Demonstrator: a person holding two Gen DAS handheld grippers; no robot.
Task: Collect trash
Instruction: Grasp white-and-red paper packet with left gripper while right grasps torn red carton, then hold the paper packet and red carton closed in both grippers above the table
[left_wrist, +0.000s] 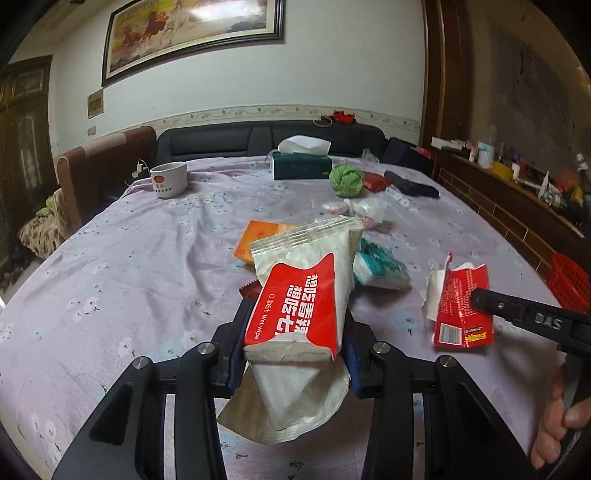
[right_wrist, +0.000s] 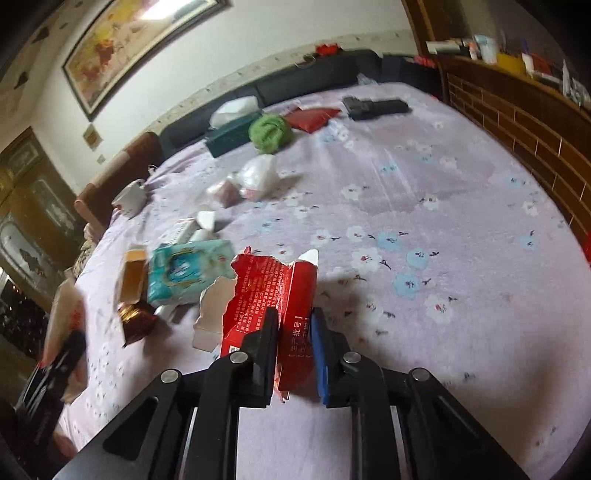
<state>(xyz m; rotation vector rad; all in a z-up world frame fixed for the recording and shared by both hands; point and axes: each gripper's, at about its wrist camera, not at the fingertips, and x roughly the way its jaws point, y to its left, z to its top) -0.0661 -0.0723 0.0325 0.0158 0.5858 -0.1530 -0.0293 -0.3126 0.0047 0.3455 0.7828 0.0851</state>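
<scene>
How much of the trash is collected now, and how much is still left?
Nothing looks binned yet. In hand: the left gripper holds a wet wipe pack; the right gripper is shut on a torn red carton. Left: teal packet, orange box, plastic wrappers.
</scene>
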